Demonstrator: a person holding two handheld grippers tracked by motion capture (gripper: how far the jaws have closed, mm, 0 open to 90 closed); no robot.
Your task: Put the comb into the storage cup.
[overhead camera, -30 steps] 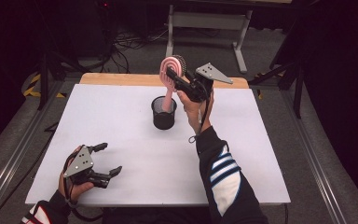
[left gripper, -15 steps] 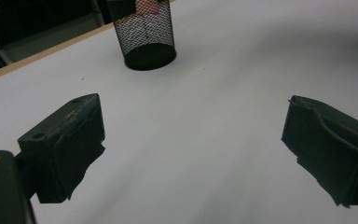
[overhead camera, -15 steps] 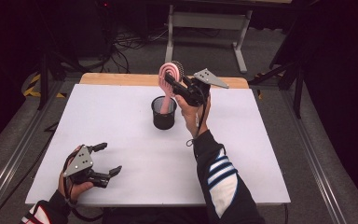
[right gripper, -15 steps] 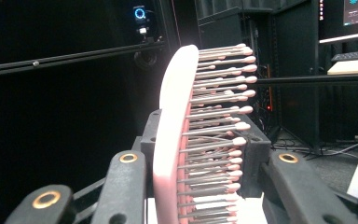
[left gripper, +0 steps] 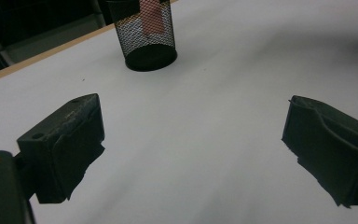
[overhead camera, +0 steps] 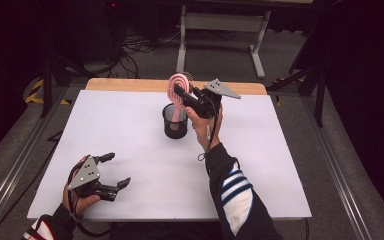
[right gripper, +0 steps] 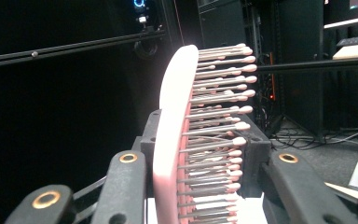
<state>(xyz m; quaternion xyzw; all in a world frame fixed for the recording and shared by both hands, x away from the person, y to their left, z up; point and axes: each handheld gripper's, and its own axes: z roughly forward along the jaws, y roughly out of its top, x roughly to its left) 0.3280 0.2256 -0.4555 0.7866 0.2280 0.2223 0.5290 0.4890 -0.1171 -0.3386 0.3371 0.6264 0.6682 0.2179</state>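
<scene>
The right gripper [overhead camera: 180, 95] is raised above the black mesh cup [overhead camera: 175, 121], which stands on the white table [overhead camera: 130, 130] a little behind its middle, and its jaws are pinched on a pink hairbrush [overhead camera: 178, 86]. The brush stands nearly upright, its head above the cup's rim and its handle reaching down into the cup; through the mesh in the left gripper view a pink strip of the handle [left gripper: 152, 18] shows inside the cup [left gripper: 144, 35]. In the right gripper view the jaws close on the brush head [right gripper: 177, 140] from both sides, one against its smooth pink back and the other among the bristles [right gripper: 219, 93], which point away to the right. The person's right hand [overhead camera: 204, 127] holds this gripper just to the right of the cup. The left gripper [overhead camera: 111, 170] lies low on the table, well apart from the cup toward the near left corner, held in the left hand [overhead camera: 77, 197]. Its jaws are spread wide with bare table between them, and they point toward the cup.
</scene>
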